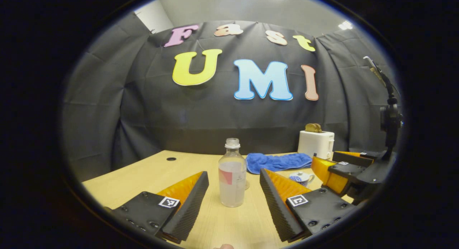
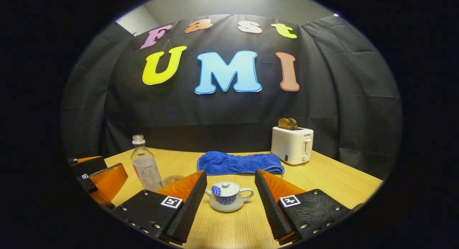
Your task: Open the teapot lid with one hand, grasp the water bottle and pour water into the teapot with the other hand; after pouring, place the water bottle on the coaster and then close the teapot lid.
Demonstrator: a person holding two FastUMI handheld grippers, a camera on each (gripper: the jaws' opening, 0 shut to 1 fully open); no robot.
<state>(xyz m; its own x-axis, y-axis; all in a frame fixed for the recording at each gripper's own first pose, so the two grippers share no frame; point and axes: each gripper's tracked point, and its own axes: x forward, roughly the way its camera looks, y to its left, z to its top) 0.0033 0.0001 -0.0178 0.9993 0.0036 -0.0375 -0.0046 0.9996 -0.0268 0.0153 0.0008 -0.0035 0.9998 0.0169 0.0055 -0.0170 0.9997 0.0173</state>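
A clear water bottle (image 1: 232, 174) with no cap, about half full, stands upright on the wooden table; my left gripper (image 1: 233, 204) is open with a finger on each side of it, not touching. A small white teapot (image 2: 226, 196) with a blue pattern and its lid on sits ahead of my right gripper (image 2: 229, 209), which is open around it without contact. In the right gripper view the bottle (image 2: 145, 167) stands at left, with a round coaster (image 2: 173, 179) just right of its base. The teapot (image 1: 301, 178) shows right of the bottle, near the right gripper (image 1: 344, 172).
A folded blue towel (image 2: 239, 163) lies at the back of the table (image 2: 333, 182). A white toaster (image 2: 292, 145) with toast in it stands at the back right. A phone mount on a stand (image 1: 389, 112) rises at the far right of the left gripper view.
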